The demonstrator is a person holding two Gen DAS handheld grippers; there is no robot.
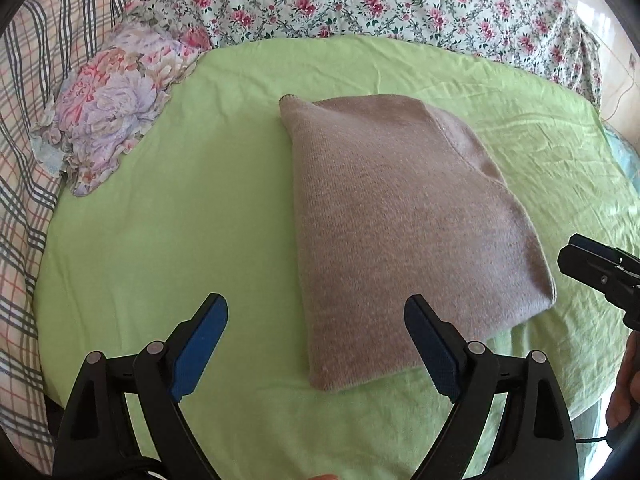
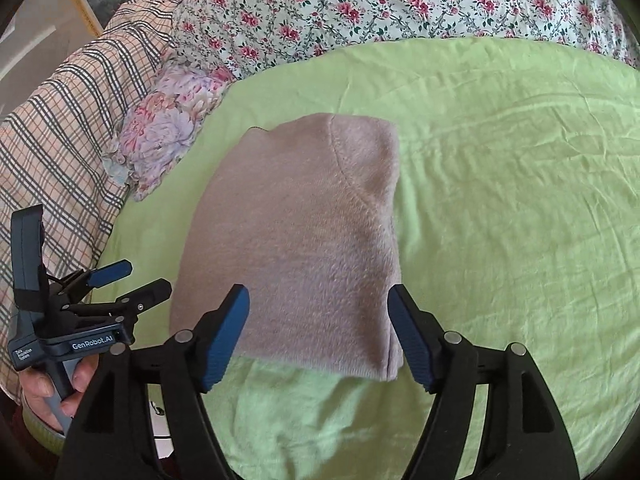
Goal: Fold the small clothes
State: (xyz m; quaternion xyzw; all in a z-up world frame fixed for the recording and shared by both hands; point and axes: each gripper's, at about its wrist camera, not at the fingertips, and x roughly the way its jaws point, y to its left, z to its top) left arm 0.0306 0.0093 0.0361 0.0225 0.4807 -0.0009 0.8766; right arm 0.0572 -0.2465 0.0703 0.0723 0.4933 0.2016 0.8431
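A folded pinkish-brown knit garment point(image 1: 404, 236) lies flat on the green bed sheet point(image 1: 192, 208) — the left tool point(image 1: 316, 312) hangs above its near edge, blue pads spread wide, gripping nothing. A floral pillow point(image 1: 116, 108) sits far left; the right tool point(image 1: 600, 276) peeks in at right.

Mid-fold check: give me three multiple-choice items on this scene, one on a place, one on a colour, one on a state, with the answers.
1. Where does the folded sweater lie?
A. on the green sheet
B. on the plaid pillow
C. on the floor

2. What colour are the gripper pads?
A. red
B. blue
C. yellow

3. How is the right hand-held gripper?
A. shut on the sweater
B. shut on nothing
C. open

Answers: 1 A, green sheet shows all around the sweater. 2 B, blue pads show in both wrist views. 3 C, its pads stand apart, pressing nothing.
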